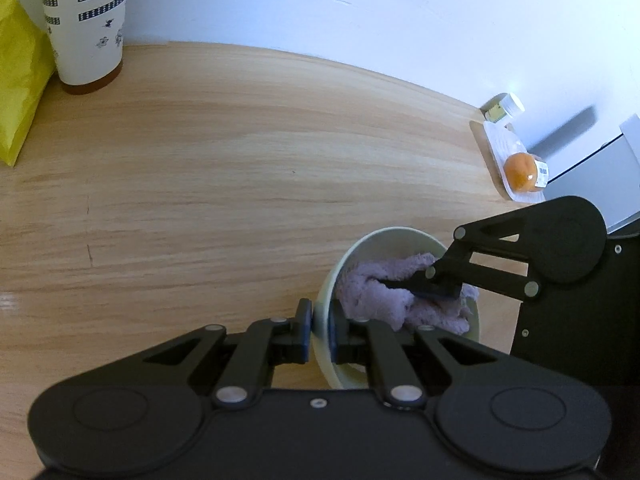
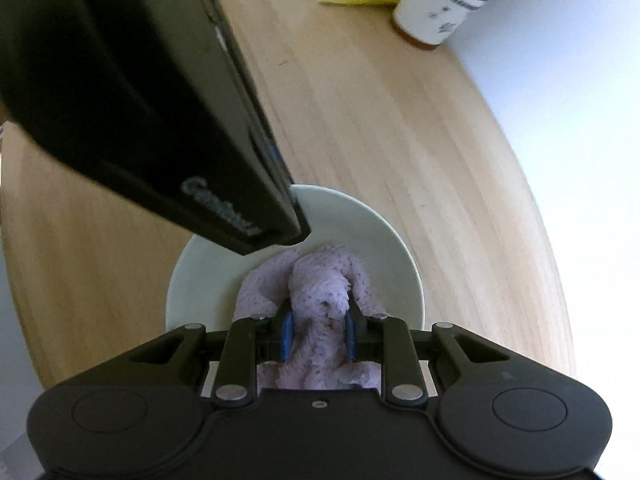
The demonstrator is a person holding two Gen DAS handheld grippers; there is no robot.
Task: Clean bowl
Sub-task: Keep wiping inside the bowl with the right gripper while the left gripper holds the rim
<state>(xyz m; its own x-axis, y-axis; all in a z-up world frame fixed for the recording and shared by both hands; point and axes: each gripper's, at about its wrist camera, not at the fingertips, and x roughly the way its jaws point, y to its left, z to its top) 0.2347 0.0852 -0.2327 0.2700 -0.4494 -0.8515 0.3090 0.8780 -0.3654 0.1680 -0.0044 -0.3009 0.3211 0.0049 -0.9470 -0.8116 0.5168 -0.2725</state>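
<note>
A pale green bowl point(image 1: 384, 238) stands on the wooden table, seen from above as the bowl point(image 2: 360, 216) in the right wrist view. My left gripper point(image 1: 320, 330) is shut on the bowl's near rim, one pad outside the wall and one inside. A lilac fluffy cloth point(image 1: 372, 288) lies bunched inside the bowl. My right gripper point(image 2: 318, 334) points down into the bowl and is shut on the cloth point(image 2: 320, 280), which bulges between its blue pads. In the left wrist view the right gripper point(image 1: 404, 282) reaches in from the right.
A patterned paper cup point(image 1: 86, 20) and a yellow bag point(image 1: 18, 80) stand at the table's far left by the white wall. A wrapped orange item point(image 1: 520, 170) on a white tray and a small bottle point(image 1: 506, 108) lie at the far right edge.
</note>
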